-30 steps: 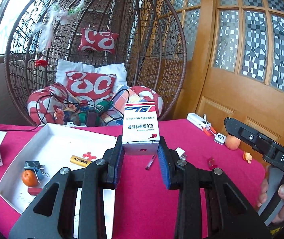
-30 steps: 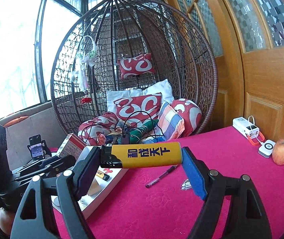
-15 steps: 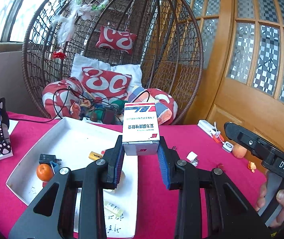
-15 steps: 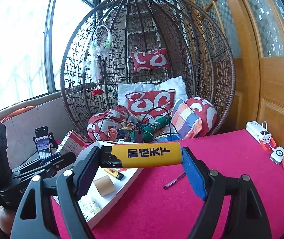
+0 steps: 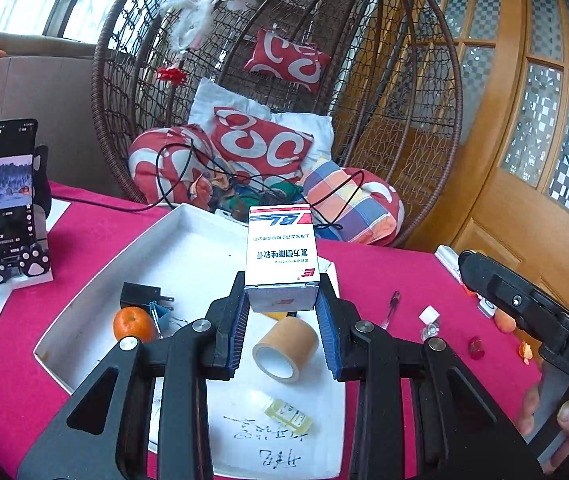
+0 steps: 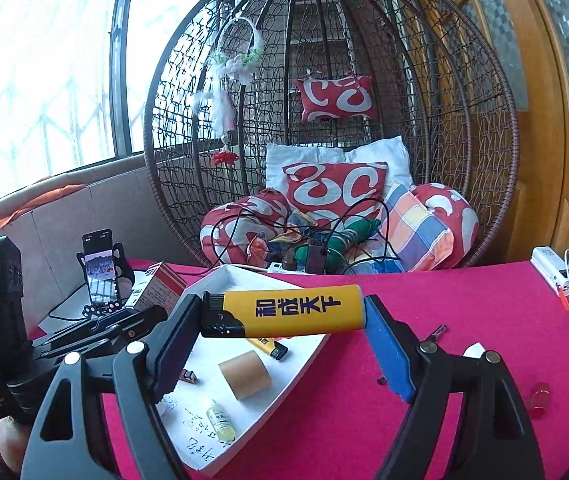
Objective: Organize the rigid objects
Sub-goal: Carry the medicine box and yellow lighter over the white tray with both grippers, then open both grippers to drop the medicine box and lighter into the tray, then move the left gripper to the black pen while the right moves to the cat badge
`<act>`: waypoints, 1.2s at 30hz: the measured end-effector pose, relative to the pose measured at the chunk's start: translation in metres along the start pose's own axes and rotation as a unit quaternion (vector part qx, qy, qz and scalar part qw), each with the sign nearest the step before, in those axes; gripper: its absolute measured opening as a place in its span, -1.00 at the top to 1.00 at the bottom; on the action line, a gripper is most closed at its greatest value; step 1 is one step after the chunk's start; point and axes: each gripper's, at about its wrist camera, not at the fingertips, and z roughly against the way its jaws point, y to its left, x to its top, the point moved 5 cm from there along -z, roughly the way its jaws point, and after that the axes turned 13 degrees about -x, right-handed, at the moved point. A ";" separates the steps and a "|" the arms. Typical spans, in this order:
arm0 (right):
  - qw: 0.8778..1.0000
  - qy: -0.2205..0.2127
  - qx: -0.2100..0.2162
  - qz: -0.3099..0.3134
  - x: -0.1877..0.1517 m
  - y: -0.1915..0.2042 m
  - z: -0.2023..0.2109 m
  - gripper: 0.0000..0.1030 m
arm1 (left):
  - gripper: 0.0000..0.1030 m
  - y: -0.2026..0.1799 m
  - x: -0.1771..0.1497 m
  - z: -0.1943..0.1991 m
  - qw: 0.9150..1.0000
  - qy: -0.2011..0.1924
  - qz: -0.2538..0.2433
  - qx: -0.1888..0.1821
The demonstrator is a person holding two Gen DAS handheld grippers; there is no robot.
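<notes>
My left gripper [image 5: 282,322] is shut on a small white carton [image 5: 281,258] with red and blue print, held above the white tray [image 5: 182,240]. My right gripper [image 6: 280,334] is shut on a big yellow lighter [image 6: 290,312], gripped end to end and lying crosswise over the tray's [image 6: 308,356] right rim. In the tray lie a tape roll [image 5: 284,350], a small dropper bottle [image 5: 288,412], a tangerine [image 5: 133,323], a black charger plug [image 5: 140,296] and a small yellow lighter [image 6: 268,346]. The left gripper's body [image 6: 64,332] shows at the left of the right wrist view.
On the pink tablecloth right of the tray lie a pen [image 5: 390,308], a white cap [image 5: 428,315] and a red piece [image 5: 476,347]. A phone on a stand [image 5: 10,188] stands at the far left. A power bank [image 6: 556,276] and wicker hanging chair [image 6: 324,120] are behind.
Both grippers have moved over the tray while keeping their holds. The tray now lies nearer and under them, with the tape roll and the bottle in sight.
</notes>
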 end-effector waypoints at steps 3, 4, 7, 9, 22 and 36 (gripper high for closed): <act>1.000 0.018 0.011 0.004 -0.006 0.015 -0.016 -0.57 | 0.39 0.018 -0.005 -0.005 1.000 0.012 0.017 0.008; 1.000 0.024 0.014 0.005 -0.008 0.020 -0.022 -0.57 | 0.39 0.023 -0.006 -0.006 1.000 0.015 0.021 0.011; 0.998 0.048 0.027 0.006 -0.018 0.035 -0.041 -0.57 | 0.39 0.035 -0.007 -0.009 0.999 0.019 0.030 0.021; 0.998 0.062 0.032 0.006 -0.025 0.044 -0.052 -0.57 | 0.39 0.042 -0.007 -0.009 0.999 0.018 0.031 0.030; 0.994 0.093 0.052 0.000 -0.055 0.067 -0.089 -0.73 | -1.00 0.073 0.006 0.009 0.992 -0.032 0.049 0.110; 1.000 0.021 0.008 0.002 -0.059 0.022 -0.036 -1.00 | -1.00 0.008 0.006 0.007 0.995 -0.032 -0.016 0.096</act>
